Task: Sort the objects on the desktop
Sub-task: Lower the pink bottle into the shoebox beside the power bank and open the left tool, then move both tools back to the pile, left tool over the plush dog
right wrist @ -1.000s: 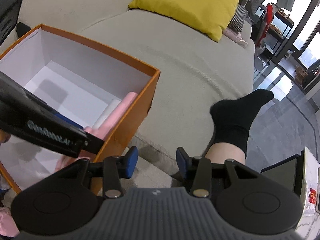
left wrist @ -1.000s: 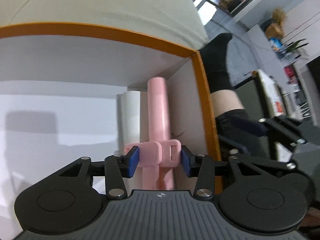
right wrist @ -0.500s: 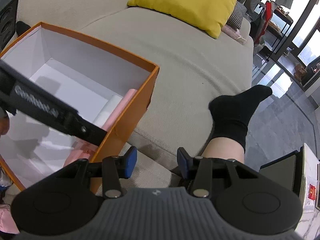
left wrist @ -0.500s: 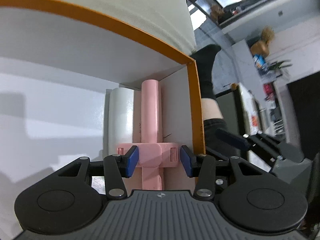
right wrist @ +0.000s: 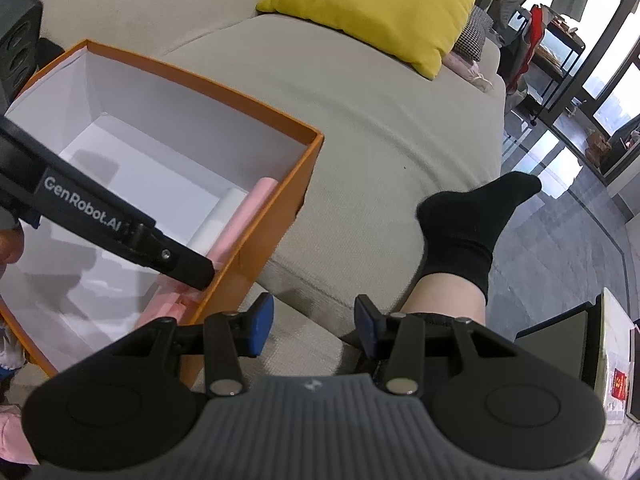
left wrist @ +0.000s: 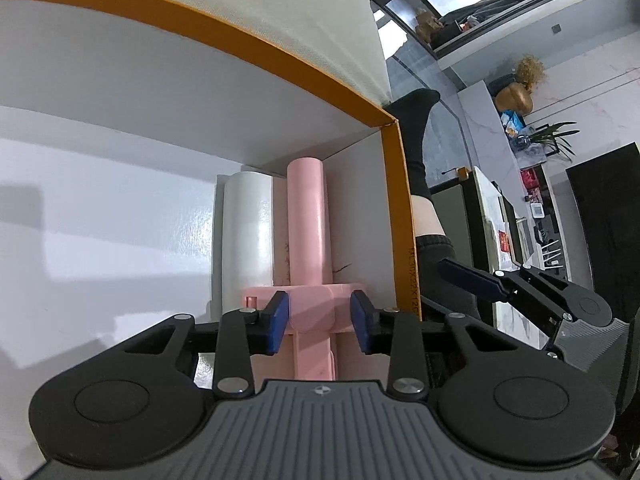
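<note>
Left gripper (left wrist: 319, 320) is seen inside the orange box (left wrist: 280, 58), jaws closing around the pink lint roller (left wrist: 306, 220); pad contact can't be confirmed. Roller lies in the box's far-right corner beside a white roll (left wrist: 246, 236); its handle end is hidden under the gripper body. Right gripper (right wrist: 314, 326) is held apart over the sofa (right wrist: 360, 120), nothing between its pads.

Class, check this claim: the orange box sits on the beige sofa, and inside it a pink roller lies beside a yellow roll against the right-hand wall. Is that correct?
One detail is wrong. The roll beside the pink roller is white, not yellow; the left wrist view shows this. The yellow thing is the cushion on the beige sofa. The rest holds: both lie in the orange box, against its right-hand wall.
</note>
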The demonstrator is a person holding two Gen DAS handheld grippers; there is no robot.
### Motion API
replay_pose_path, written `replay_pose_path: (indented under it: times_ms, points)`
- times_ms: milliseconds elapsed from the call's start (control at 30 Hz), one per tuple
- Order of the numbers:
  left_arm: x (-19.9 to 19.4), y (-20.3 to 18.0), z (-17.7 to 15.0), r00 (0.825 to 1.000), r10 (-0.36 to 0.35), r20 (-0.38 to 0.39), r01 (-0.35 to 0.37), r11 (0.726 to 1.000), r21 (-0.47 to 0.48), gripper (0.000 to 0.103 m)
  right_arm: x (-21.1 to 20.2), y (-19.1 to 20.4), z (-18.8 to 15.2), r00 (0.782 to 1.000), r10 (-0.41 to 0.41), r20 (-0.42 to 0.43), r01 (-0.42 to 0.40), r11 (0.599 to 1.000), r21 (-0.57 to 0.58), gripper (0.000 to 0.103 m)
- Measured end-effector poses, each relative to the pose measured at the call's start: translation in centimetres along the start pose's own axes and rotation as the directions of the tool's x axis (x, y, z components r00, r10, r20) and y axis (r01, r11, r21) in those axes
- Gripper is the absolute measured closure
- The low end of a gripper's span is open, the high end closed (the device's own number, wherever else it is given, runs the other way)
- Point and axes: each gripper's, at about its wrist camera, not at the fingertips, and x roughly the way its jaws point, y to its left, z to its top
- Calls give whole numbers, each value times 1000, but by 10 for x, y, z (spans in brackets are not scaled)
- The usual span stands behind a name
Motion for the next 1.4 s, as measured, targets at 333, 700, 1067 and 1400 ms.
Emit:
replay_pose_path:
  times_ms: [333,700,1067,1400]
  points:
    - [-13,-19,-5,996,63,56,-66,996,55,64,-10,1,-4,999,-34,-5,34,999,-14,51]
    - [-114,-63,-69,965,120,231,-189,934,305,64,-88,25,-36,964,45,262,-52,998,18,45]
    - [-174,-37,-165,885,364,290,-449,832,325,64,-100,89,-87,923,358,141,-382,899,214,38]
    - [-151,-7,-228,886,402,229,-456,844,282,64,-66,134,-129,849,528,-20,-470,772,428,38]
